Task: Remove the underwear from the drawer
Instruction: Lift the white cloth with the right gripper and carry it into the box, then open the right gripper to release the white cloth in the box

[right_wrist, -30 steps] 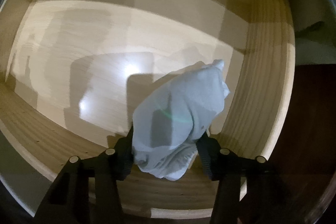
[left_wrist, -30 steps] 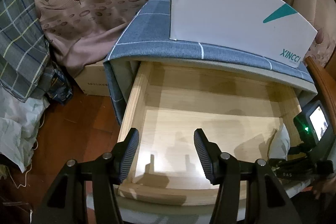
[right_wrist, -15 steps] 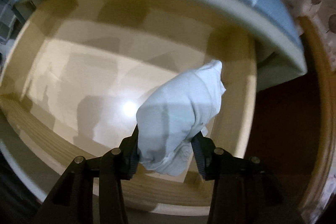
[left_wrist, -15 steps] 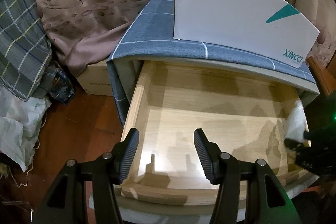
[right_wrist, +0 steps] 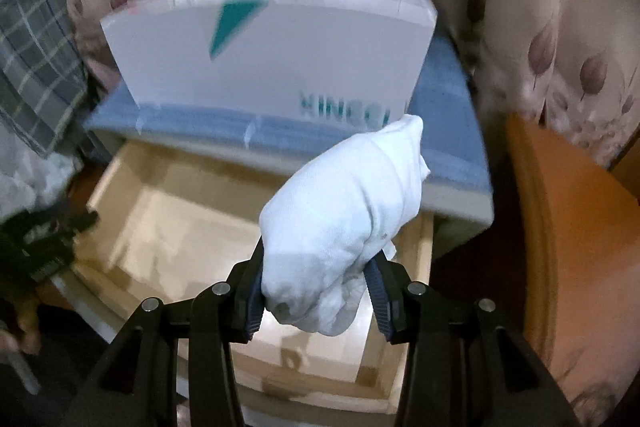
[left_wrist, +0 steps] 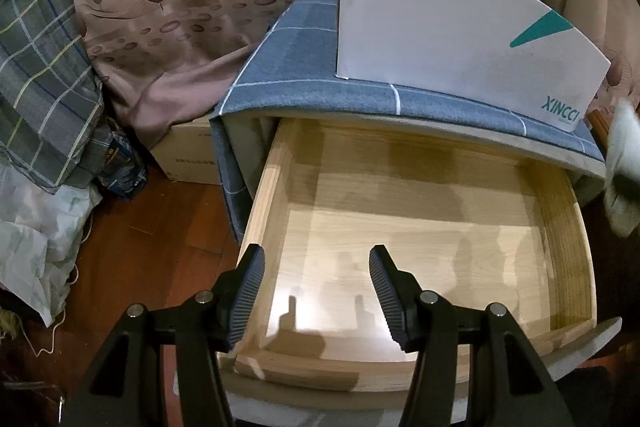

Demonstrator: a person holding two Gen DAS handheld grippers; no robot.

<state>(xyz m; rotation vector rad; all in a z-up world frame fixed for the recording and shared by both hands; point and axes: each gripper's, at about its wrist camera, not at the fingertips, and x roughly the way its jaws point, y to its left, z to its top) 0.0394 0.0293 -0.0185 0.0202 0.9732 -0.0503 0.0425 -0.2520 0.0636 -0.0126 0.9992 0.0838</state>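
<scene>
I am holding my left tongs over the front left corner of the drawer, their jaws standing apart with nothing between them. They are only hovering there; they are touching neither wood nor cloth.

Moving right across the drawer, its wooden floor is showing bare from the left wall to the right wall, so by my judgement nothing is left inside to fetch. Behind the drawer, the white paper bag is standing on the blue checked cloth that covers the cabinet top.

Further right, my right tongs are clamped on the underwear, a bunched white bundle squeezed between the two pads. The bundle is hanging in the air above the drawer's right front corner, clear of its rim. In the left view it is showing only as a pale blur beyond the drawer's right wall.

So the main part of the task is looking done: the underwear is out of the drawer. What is remaining, as far as I can judge, is setting it down somewhere, and perhaps pushing the drawer shut.

Against a second ago, the underwear was down inside the drawer, close to the right wall; now it is up above the rim. My left tongs are keeping the same place and the same gap.
</scene>
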